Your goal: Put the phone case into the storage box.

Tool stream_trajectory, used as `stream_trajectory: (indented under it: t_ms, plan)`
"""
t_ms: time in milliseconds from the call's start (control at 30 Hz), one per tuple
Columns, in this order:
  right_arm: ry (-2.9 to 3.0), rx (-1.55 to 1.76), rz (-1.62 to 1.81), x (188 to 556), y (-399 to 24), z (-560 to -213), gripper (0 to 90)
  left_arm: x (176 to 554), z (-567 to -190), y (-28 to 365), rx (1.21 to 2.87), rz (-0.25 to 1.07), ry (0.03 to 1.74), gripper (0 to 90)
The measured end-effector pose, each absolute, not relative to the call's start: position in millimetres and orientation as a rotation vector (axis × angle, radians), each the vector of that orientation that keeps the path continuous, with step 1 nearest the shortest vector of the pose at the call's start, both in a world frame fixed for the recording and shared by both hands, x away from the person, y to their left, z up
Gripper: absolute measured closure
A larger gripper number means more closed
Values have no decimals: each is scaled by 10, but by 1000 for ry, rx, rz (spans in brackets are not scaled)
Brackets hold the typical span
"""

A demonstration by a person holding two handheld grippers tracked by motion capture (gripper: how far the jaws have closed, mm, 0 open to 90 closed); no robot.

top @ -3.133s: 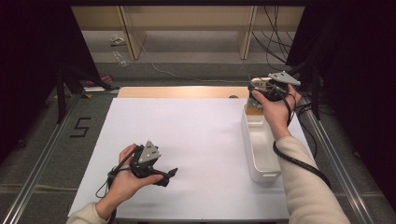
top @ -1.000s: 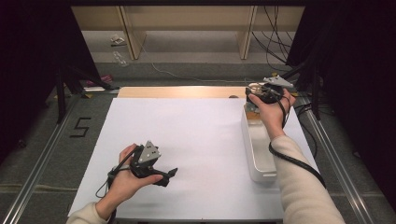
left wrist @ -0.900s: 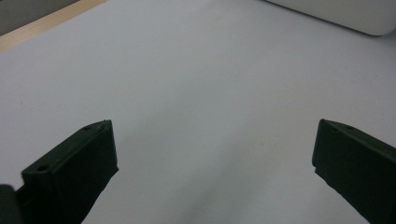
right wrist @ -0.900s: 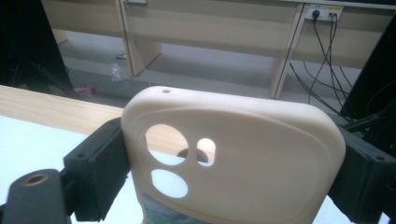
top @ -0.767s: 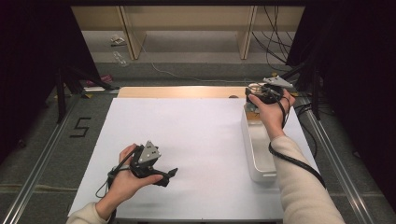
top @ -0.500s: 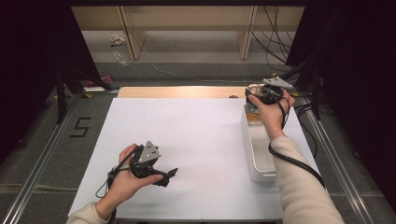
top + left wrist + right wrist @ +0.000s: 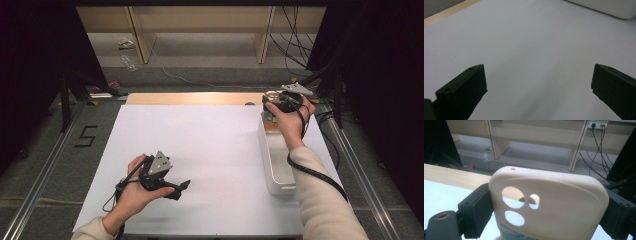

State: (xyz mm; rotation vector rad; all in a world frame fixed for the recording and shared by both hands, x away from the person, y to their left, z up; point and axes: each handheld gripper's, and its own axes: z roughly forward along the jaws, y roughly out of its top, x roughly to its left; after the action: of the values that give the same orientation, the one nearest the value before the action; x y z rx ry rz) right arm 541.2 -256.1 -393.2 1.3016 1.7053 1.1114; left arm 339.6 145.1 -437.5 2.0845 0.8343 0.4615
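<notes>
A white sheet (image 7: 215,145) covers the wooden table (image 7: 195,98). Beyond it stand pale shelf legs (image 7: 140,35); black cables (image 7: 295,37) trail across the grey floor (image 7: 205,55).

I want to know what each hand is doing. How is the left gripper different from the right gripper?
The left gripper has its jaws wide open with nothing between them, while the right gripper is closed on a cream phone case. The left gripper is near the front of the white table, above its bare top; the right gripper is at the far end, over the white tray. Both have black jaws, and a hand holds each.
</notes>
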Motion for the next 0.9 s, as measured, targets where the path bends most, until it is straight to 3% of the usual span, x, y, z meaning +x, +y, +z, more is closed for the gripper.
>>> stream_trajectory:
  t_ms: [900]
  plan:
    - [1728,1308,1095,5409,-2560,-4018,124,3396,-4377,1448,2084,462,833,0]
